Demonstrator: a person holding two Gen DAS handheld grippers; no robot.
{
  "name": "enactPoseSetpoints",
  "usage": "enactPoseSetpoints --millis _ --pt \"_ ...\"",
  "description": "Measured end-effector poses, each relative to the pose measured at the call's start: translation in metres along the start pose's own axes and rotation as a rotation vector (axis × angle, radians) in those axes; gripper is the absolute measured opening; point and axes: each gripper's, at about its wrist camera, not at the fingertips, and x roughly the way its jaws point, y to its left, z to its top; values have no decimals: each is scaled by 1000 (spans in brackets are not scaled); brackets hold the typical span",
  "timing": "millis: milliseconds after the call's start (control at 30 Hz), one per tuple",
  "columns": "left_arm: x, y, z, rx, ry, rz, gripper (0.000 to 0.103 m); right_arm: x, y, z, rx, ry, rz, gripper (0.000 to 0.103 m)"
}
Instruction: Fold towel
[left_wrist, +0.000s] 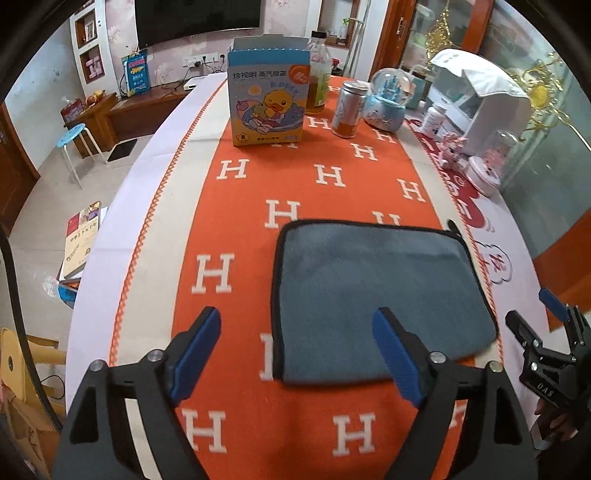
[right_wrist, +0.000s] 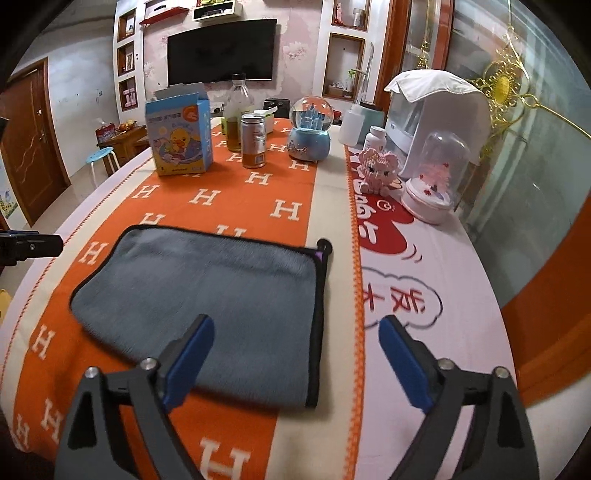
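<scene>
A grey-blue towel (left_wrist: 376, 295) with black trim lies folded flat on the orange H-patterned cloth (left_wrist: 236, 221); it also shows in the right wrist view (right_wrist: 207, 295). My left gripper (left_wrist: 295, 325) is open and empty, hovering over the towel's near left corner. My right gripper (right_wrist: 295, 332) is open and empty, above the towel's near right edge. The right gripper also shows at the right edge of the left wrist view (left_wrist: 535, 314). The left gripper's tip (right_wrist: 33, 245) shows at the left edge of the right wrist view.
At the table's far end stand a duck-print box (left_wrist: 267, 99), a bottle (left_wrist: 317, 74), a can (left_wrist: 349, 110), a snow globe (left_wrist: 388, 99), a white appliance (left_wrist: 480, 99) and a pink domed ornament (right_wrist: 436, 177). A blue stool (left_wrist: 74, 136) stands on the floor left.
</scene>
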Motion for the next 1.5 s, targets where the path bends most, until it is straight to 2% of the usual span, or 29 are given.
enactPoseSetpoints --millis 133,467,733,967,1500 --pt "-17 -1 -27 -34 -5 -3 90 -21 5 -18 0 9 12 102" --pt "-52 -13 -104 -52 36 10 90 -74 16 -71 8 61 55 103" --pt "-88 -36 -145 -15 35 9 90 -115 22 -96 29 110 113 103" --pt "-125 -54 -158 16 19 1 90 -153 24 -96 44 126 150 103" --pt "-181 -85 -149 48 -67 27 90 -197 22 -68 139 157 208 103"
